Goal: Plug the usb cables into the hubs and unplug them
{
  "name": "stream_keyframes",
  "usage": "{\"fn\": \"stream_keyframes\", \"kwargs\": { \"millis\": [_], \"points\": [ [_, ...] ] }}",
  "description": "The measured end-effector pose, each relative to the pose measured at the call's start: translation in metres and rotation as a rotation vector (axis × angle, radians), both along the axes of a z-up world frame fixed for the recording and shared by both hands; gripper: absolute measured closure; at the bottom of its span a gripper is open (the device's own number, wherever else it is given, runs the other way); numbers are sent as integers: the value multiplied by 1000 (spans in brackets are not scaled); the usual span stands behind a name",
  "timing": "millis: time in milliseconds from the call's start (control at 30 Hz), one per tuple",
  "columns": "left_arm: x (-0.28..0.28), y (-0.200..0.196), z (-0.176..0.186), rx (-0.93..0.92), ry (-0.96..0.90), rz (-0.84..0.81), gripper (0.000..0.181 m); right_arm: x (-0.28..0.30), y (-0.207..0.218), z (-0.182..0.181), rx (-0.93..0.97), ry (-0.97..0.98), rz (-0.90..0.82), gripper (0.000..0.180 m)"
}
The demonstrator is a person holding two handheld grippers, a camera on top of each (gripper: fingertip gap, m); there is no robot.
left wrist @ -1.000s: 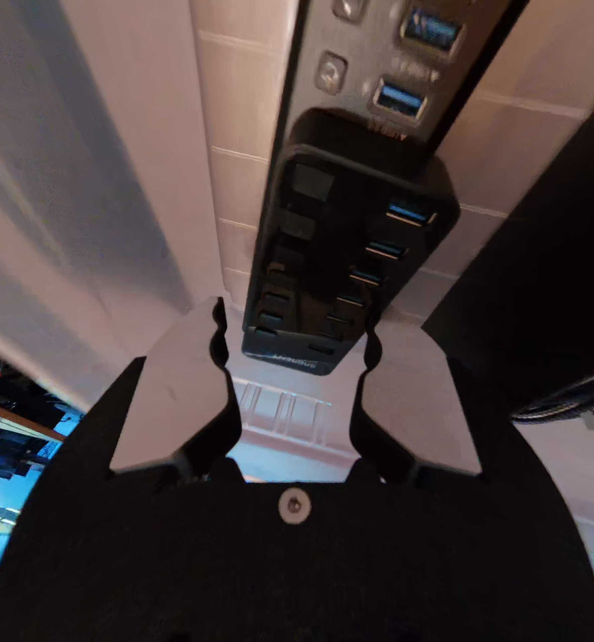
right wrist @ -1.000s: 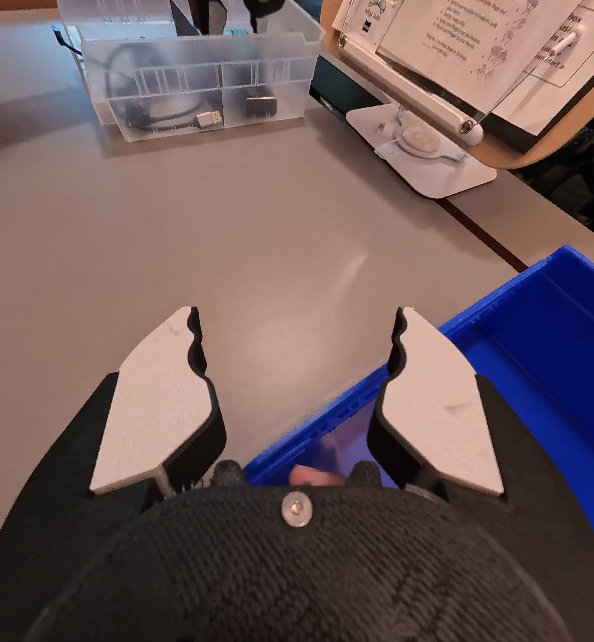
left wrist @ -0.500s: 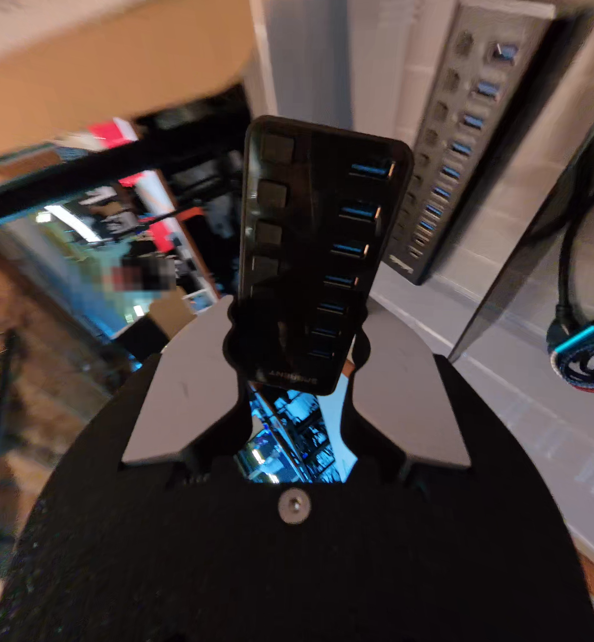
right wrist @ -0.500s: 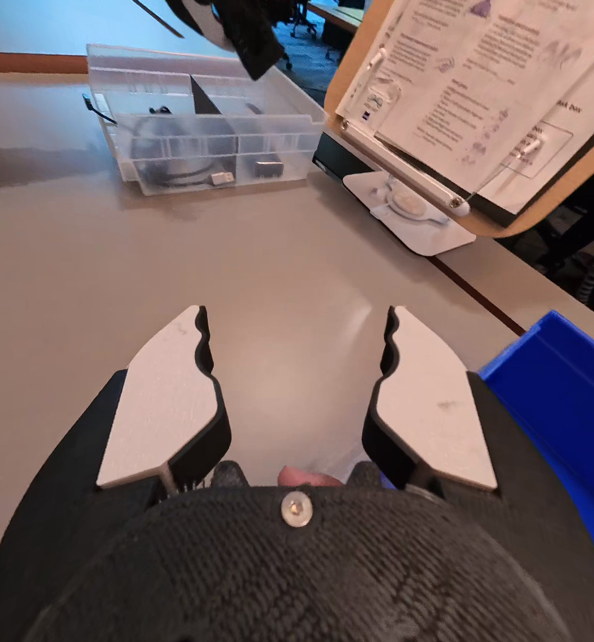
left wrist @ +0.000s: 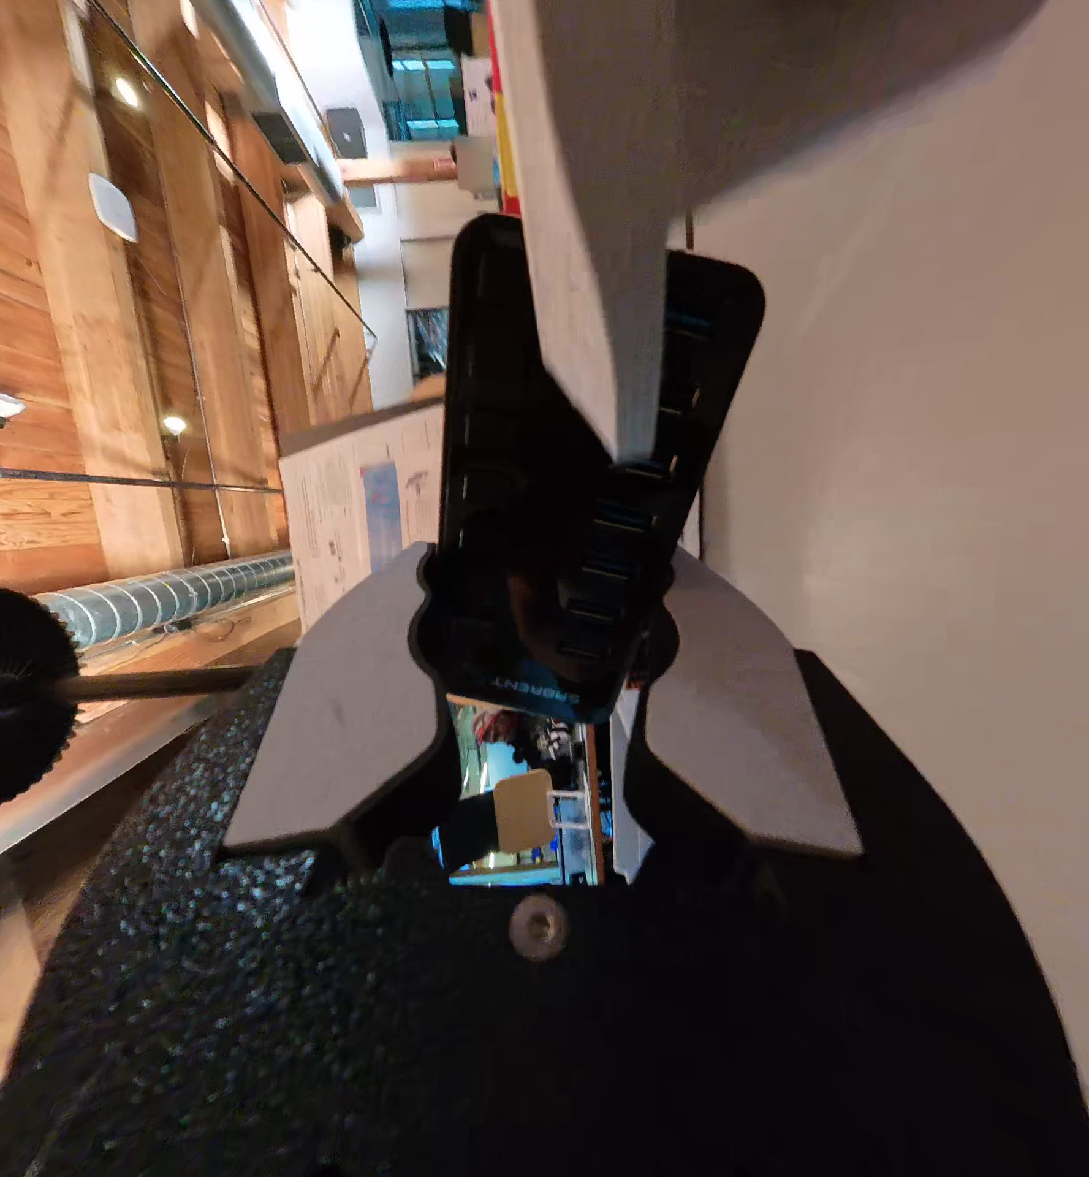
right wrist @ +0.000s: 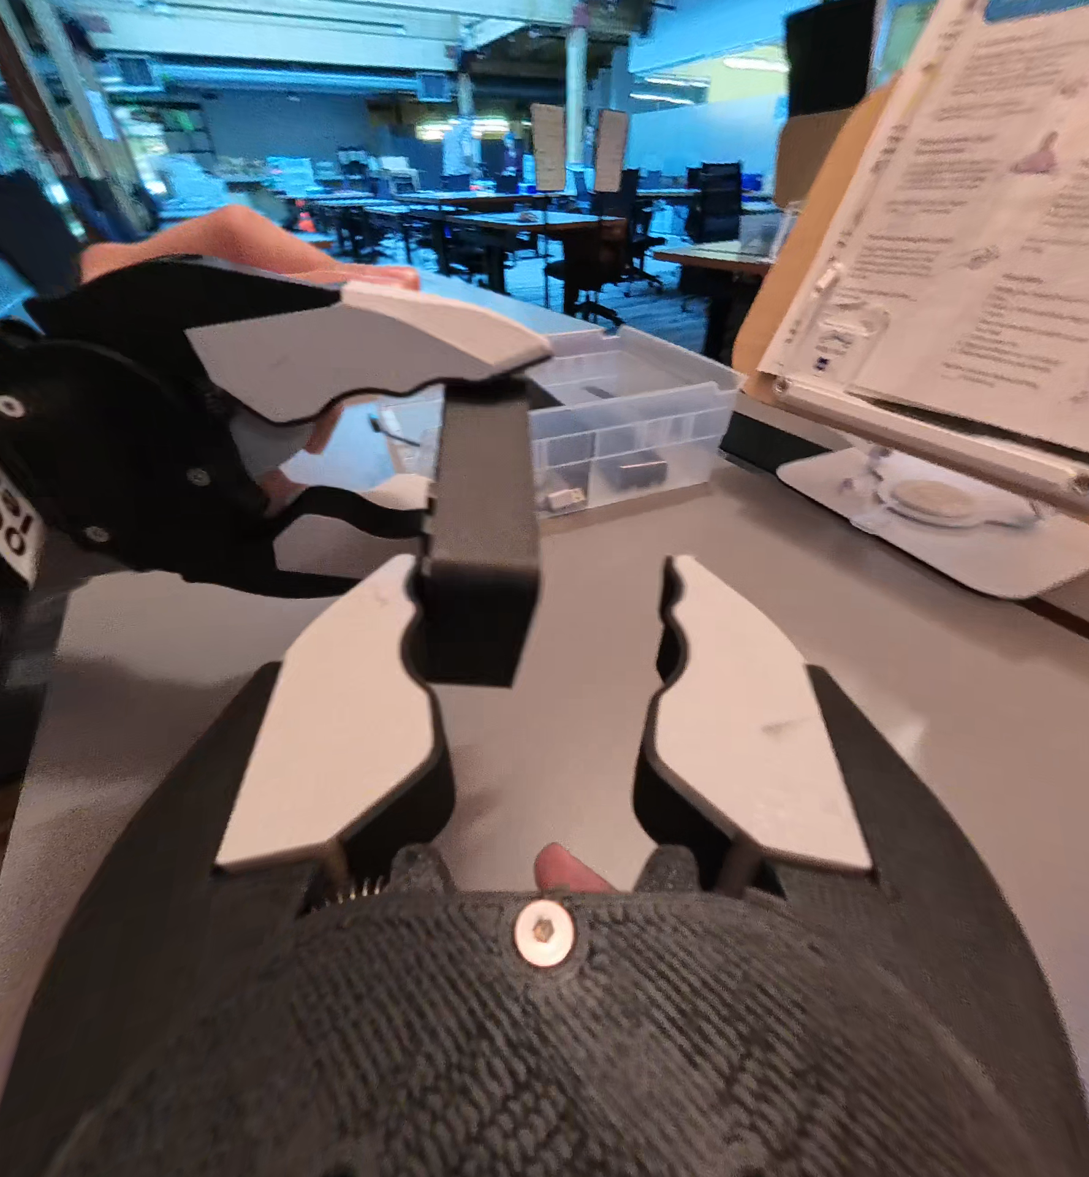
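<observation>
My left gripper is shut on the near end of a black USB hub with a row of blue ports, and holds it in the air. In the right wrist view the left gripper comes in from the left and holds the hub upright above the table. My right gripper is open. The hub's lower end sits between its fingers, close to the left finger. One right finger crosses over the hub in the left wrist view. A USB plug lies in the clear box.
A clear plastic organiser box stands at the back of the grey table. A document stand with printed sheets and its white base are at the right. A person's hand holds the left gripper.
My left gripper closed on the hub, lifted it out of the box and swung it across to my right gripper. The right gripper tilted up away from the blue bin and stayed open.
</observation>
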State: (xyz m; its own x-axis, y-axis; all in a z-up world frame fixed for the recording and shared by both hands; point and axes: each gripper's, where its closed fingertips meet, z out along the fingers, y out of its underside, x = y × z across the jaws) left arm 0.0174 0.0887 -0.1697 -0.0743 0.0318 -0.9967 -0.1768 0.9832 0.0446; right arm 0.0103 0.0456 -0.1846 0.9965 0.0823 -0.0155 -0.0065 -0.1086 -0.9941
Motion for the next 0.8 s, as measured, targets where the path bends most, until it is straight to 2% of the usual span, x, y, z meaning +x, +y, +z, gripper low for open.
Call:
{"fn": "stream_keyframes", "kwargs": {
  "millis": [67,167,333,433,500,533,600,667,700,733,800],
  "points": [
    [-1,-10,-2,4,-20,7,119,-15,-5,0,-5,-17,111,147],
    [-4,-13,-7,-112,-21,13,119,-25,-7,2,-16,14,152,150],
    [-14,-9,-4,-125,-92,10,118,-34,-4,5,24,-44,148,152],
    [-25,1,8,-325,-174,28,108,-34,-5,15,53,-94,123,152],
    [-36,17,11,-622,-217,62,101,-25,-9,25,93,-150,62,152],
    [-40,21,6,-854,-210,72,96,-22,-11,29,107,-184,38,152],
    [-49,18,-5,-1443,-169,25,82,-22,-14,36,145,-274,17,151],
    [-55,5,-5,-2069,-77,-129,77,-28,-13,37,161,-365,-4,151],
    [-57,-1,-2,-2308,-15,-215,73,-33,-10,35,157,-401,-9,152],
    [-59,-7,3,-2473,51,-318,73,-38,-6,31,153,-442,-11,151],
    [-58,-14,2,-2635,141,-371,73,-50,0,22,133,-523,-3,151]
  ]
}}
